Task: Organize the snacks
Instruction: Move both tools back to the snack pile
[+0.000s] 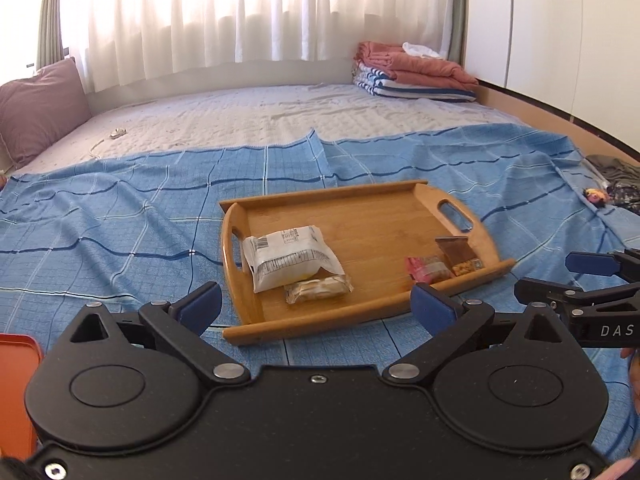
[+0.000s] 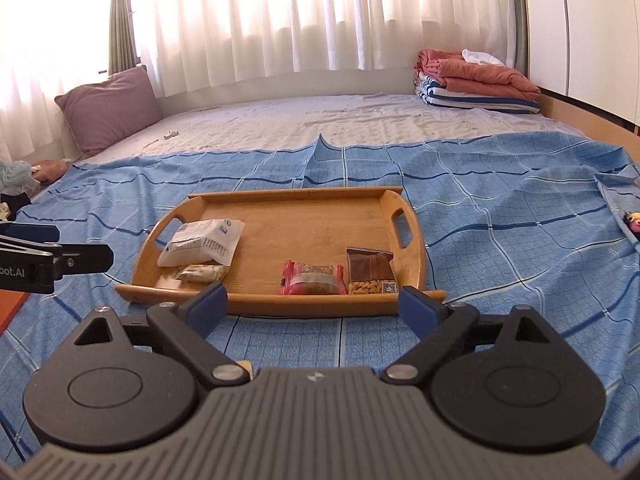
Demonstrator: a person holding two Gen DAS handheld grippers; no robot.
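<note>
Both claws, my left claw (image 1: 316, 304) and right claw (image 2: 312, 304), hang with jaws wide apart and empty at the lower frame. At centre frame, four snack packets lie in a wooden tray (image 2: 304, 216) on the bed. I judge the white packet (image 1: 286, 258) light, crinkly and crushable, best pinched by its sealed edge.

A home bedroom: wide bed (image 2: 360, 120) under a blue checked sheet (image 2: 500, 208), mauve pillow (image 2: 110, 108) at one end, folded blankets (image 2: 480, 80) at the other, white curtains (image 2: 320, 12) across a bright window.
</note>
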